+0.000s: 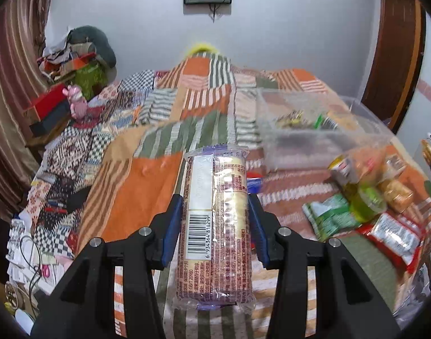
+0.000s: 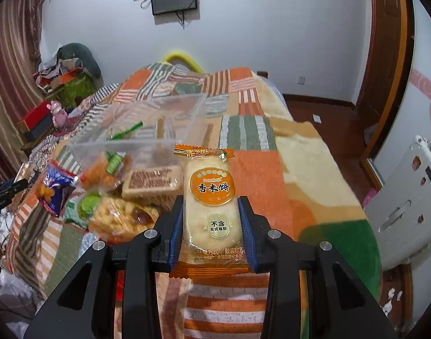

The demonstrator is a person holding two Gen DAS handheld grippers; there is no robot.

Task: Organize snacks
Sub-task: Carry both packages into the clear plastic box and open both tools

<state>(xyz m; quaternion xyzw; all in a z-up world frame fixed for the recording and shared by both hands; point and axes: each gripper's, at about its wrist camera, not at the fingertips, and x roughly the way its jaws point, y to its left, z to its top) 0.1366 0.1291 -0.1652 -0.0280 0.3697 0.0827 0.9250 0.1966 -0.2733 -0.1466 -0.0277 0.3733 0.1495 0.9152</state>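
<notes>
Above bed [image 2: 314,169], left hand-held gripper [image 1: 215,220] grasping biscuit pack [image 1: 215,220], right hand-held gripper [image 2: 212,226] grasping rice cracker [image 2: 211,212]; we carry both level, release over clear bin [image 2: 147,124].

Rice cracker packet [image 2: 211,206], orange wrapper: oval label reads 香米饼; round badge below reads 不含 反式脂肪; top seal logo looks like 米多奇, unsure. Purple-edged snack packet [image 1: 215,223], back side: barcode digits 6 934364 818299; dense red small print, unreadable.
</notes>
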